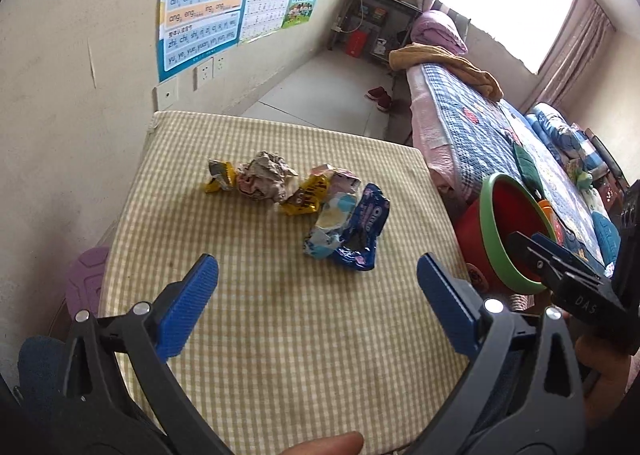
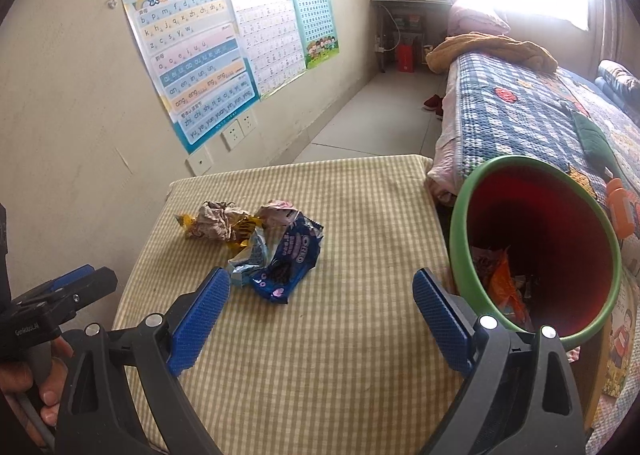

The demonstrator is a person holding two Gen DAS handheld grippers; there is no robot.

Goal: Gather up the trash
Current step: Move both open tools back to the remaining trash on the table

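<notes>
Left claw (image 1: pixel 318 297) and right claw (image 2: pixel 322 313), both spread wide, empty

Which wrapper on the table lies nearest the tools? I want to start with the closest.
The dark blue Oreo wrapper, at the near end of the pile; the light blue wrapper touches its left side, and the yellow wrappers lie farther back.

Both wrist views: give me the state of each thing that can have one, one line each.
Left gripper: open, empty.
Right gripper: open, empty.
Red bin: open-topped, beside the table, some trash already inside.
Oreo wrapper: crumpled, lying on the table.
Light blue wrapper: crumpled, touching the Oreo wrapper.
Yellow wrapper: crumpled, on the table.
Paper ball: wadded, on the table.
</notes>
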